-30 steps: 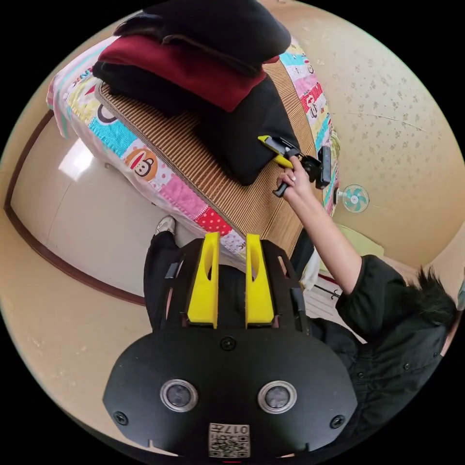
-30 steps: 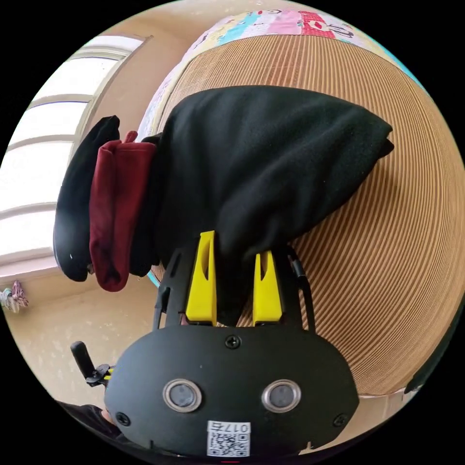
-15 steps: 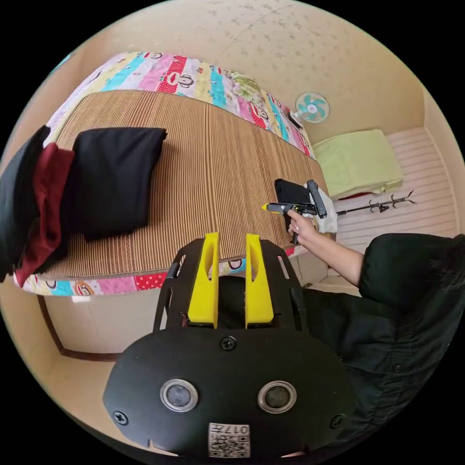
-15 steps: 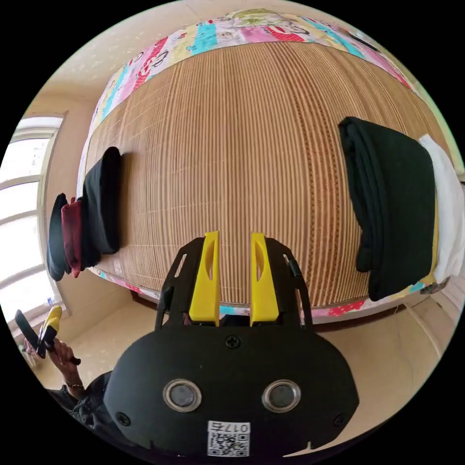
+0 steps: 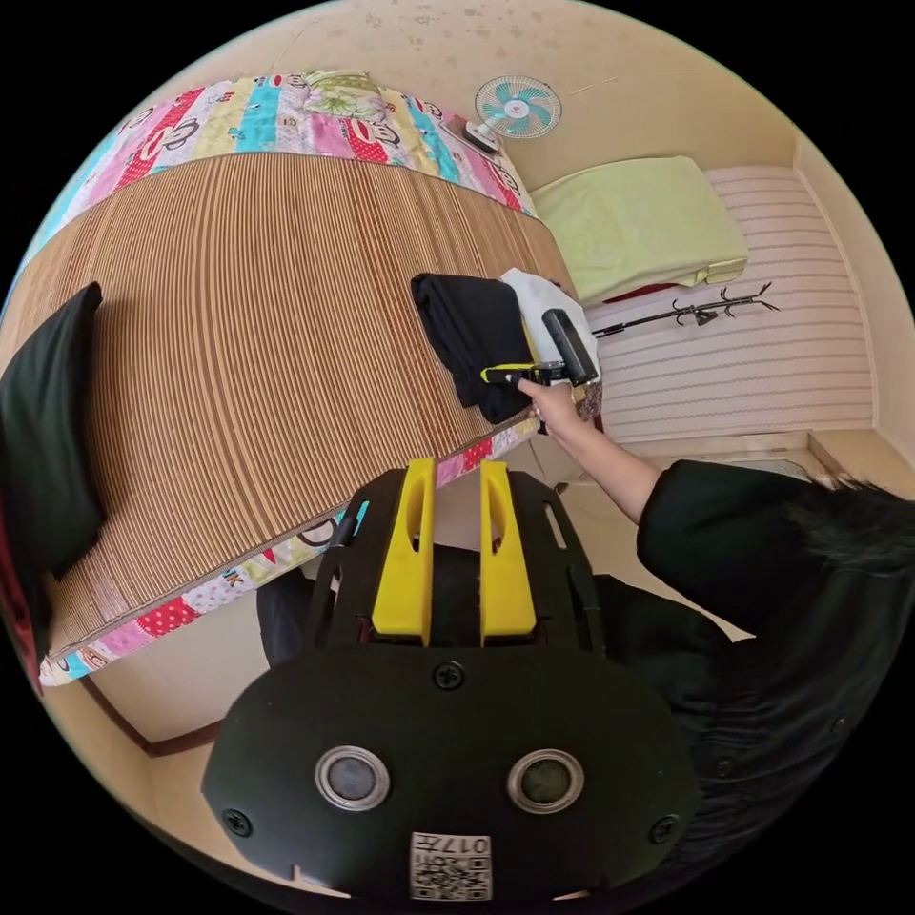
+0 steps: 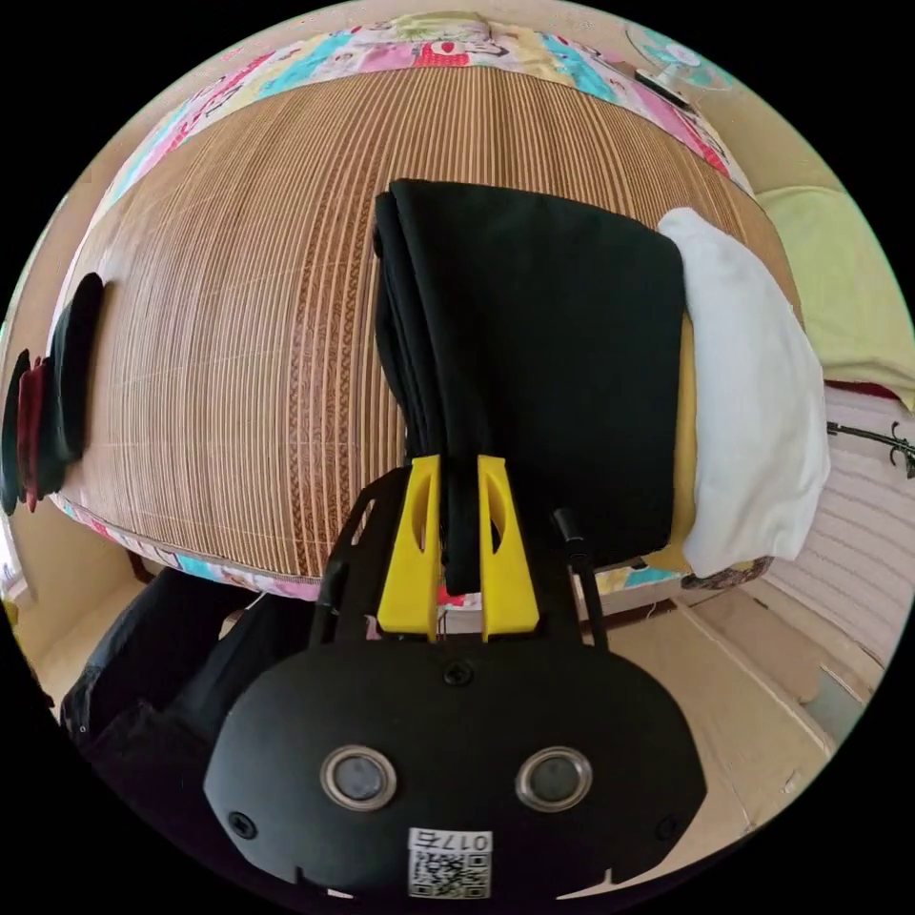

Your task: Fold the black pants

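The black pants (image 6: 543, 362) lie folded on top of a white garment (image 6: 753, 381) near the bed's front right corner. My right gripper (image 6: 457, 467) is shut on the near edge of the pants, with black cloth between both yellow jaws. In the left gripper view the pants (image 5: 467, 329) are small and far, and a hand holds the right gripper (image 5: 515, 374) at their edge. My left gripper (image 5: 456, 467) hangs off the bed's front edge, jaws slightly apart with nothing between them.
A striped straw mat (image 6: 238, 334) covers the bed. A stack of folded black and red clothes (image 6: 43, 419) sits at its left end. A fan (image 5: 515, 105), a green blanket (image 5: 639, 224) and a fallen rack (image 5: 696, 310) lie beyond the right side.
My right gripper let go of the folded black piece by the left stack, crossed the mat open, and has shut on the black pants at the right. The left view swung right.
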Demonstrator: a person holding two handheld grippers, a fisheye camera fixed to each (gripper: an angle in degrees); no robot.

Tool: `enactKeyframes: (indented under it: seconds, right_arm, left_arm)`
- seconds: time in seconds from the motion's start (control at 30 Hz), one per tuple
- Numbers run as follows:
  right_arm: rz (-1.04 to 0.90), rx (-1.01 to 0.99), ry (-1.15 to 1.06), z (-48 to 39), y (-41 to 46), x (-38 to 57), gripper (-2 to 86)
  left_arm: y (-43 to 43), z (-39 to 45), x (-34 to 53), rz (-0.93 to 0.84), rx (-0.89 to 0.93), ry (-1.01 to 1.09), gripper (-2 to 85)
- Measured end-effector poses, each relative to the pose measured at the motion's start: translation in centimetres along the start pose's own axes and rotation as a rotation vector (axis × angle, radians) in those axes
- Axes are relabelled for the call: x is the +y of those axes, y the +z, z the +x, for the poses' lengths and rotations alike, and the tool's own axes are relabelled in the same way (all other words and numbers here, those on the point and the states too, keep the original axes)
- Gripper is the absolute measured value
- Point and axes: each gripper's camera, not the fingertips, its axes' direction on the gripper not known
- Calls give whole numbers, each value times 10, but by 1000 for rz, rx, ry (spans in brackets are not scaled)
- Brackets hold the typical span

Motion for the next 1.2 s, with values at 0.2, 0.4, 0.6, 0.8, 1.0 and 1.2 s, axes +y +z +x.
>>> enactKeyframes:
  seconds: [0.2, 0.4, 0.6, 0.8, 1.0, 1.2]
  right_arm:
    - [-287, -3, -69, -23, 57, 7, 180]
    - [-250, -76, 82, -28, 17, 23, 77]
    - [252, -979, 217, 36, -123, 94, 31]
    - [596, -1321, -64, -2, -282, 154, 18]
    - [910, -1621, -489, -51, -417, 243, 13]
    - [1139, -1672, -1126, -106, -523, 374, 15]
  left_arm:
    - [-25, 5, -5, 46, -6, 36, 78]
    - [-58, -17, 7, 79, 58, -3, 77]
    - [-131, -40, 7, 173, 137, 37, 78]
    - [-202, -89, 2, 262, 436, -36, 103]
    - [-252, -154, 12, 396, 890, -231, 174]
    - [-255, -203, 42, 432, 1262, -433, 241]
